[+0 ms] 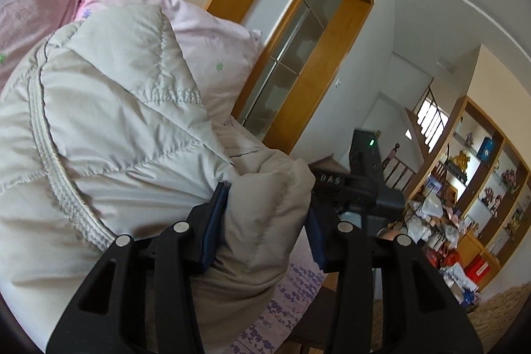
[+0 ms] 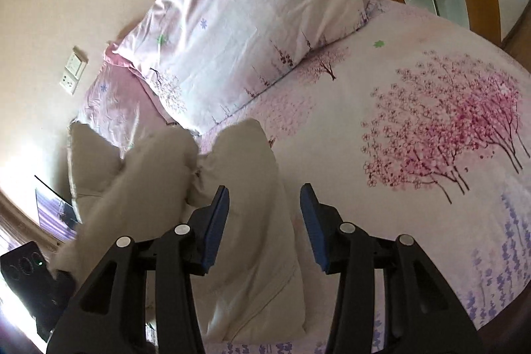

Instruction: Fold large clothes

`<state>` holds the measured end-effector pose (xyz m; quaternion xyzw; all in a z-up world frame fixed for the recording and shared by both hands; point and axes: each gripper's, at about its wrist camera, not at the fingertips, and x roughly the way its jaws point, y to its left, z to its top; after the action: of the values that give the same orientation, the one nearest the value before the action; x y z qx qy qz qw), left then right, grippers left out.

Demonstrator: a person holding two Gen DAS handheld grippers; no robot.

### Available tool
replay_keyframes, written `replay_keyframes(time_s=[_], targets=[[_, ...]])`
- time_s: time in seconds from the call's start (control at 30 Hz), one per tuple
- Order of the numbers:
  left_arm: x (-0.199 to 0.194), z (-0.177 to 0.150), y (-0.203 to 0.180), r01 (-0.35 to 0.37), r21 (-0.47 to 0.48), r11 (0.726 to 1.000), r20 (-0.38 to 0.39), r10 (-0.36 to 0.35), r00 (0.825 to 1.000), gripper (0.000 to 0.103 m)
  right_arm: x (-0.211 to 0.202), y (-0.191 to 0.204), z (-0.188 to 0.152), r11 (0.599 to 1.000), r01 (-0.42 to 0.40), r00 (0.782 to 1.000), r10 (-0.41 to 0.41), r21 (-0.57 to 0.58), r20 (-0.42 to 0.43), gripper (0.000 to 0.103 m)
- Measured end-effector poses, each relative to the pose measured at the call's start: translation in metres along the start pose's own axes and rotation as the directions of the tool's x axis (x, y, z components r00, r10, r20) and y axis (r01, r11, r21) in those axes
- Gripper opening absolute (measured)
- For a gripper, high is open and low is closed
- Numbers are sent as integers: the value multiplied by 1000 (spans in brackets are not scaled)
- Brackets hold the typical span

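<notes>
While the puffy grey coat (image 1: pixel 109 128) lay bunched on the flowery bed (image 2: pixel 415 82), the left tongs (image 1: pixel 265 221) squeezed a thick fold of it, and the right tongs (image 2: pixel 264 218) stood open, gripping nothing.

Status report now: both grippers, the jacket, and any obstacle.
Left gripper shut on bunched grey padded jacket. Right gripper open, jacket fabric between its pads, not pinched. Jacket lies on floral bedspread beside pillow. No obstacle seen.

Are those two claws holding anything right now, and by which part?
The left gripper pinches a bunched fold of the grey padded jacket. The right gripper is open, holding nothing.
</notes>
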<state>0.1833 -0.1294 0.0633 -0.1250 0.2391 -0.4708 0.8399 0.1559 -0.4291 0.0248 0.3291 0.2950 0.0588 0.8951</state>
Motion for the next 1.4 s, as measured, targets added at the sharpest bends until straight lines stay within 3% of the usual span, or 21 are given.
replay_keyframes(time_s=[0.13, 0.27, 0.4, 0.47, 0.57, 0.67, 0.8, 1.0, 1.07, 1.1, 1.13, 1.23, 1.4], targets=[[14, -7, -2, -11, 37, 999, -29, 12, 1000, 45, -13, 10, 5, 998, -35, 999, 36, -55, 25, 47], [28, -13, -5, -21, 69, 997, -53, 25, 998, 47, -22, 32, 14, 984, -109, 993, 113, -140, 22, 59], [42, -17, -9, -29, 98, 995, -75, 37, 997, 49, -22, 69, 24, 947, -203, 979, 196, -249, -54, 73], [48, -19, -12, -36, 118, 992, -84, 46, 995, 50, -14, 83, 30, 931, -253, 966, 228, -264, -120, 73], [57, -23, -17, -48, 151, 987, -99, 64, 993, 51, 1, 96, 34, 919, -270, 957, 221, -289, -190, 73], [64, -27, -20, -50, 171, 984, -114, 70, 991, 52, 24, 104, 37, 922, -231, 957, 158, -310, -244, 73], [72, -31, -23, -55, 196, 979, -130, 81, 988, 53, 45, 100, 34, 930, -245, 937, 153, -275, -315, 73], [83, -38, -28, -38, 225, 974, -161, 76, 984, 54, 59, 94, 28, 922, -304, 902, 198, -238, -384, 64], [86, -41, -30, -40, 240, 970, -167, 81, 983, 54, 63, 94, 24, 919, -307, 898, 194, -246, -395, 54], [86, -42, -30, -43, 246, 968, -167, 86, 982, 55, 65, 94, 21, 918, -302, 900, 186, -256, -394, 37], [87, -42, -32, -47, 255, 966, -166, 91, 982, 55, 64, 94, 19, 917, -298, 905, 183, -265, -383, 27], [80, -41, -40, -39, 260, 965, -162, 84, 983, 54, 57, 95, 16, 918, -273, 922, 165, -288, -351, 16], [32, -31, -53, 35, 258, 965, -172, 11, 985, 58, 44, 86, 21, 924, -239, 942, 145, -300, -303, 13]])
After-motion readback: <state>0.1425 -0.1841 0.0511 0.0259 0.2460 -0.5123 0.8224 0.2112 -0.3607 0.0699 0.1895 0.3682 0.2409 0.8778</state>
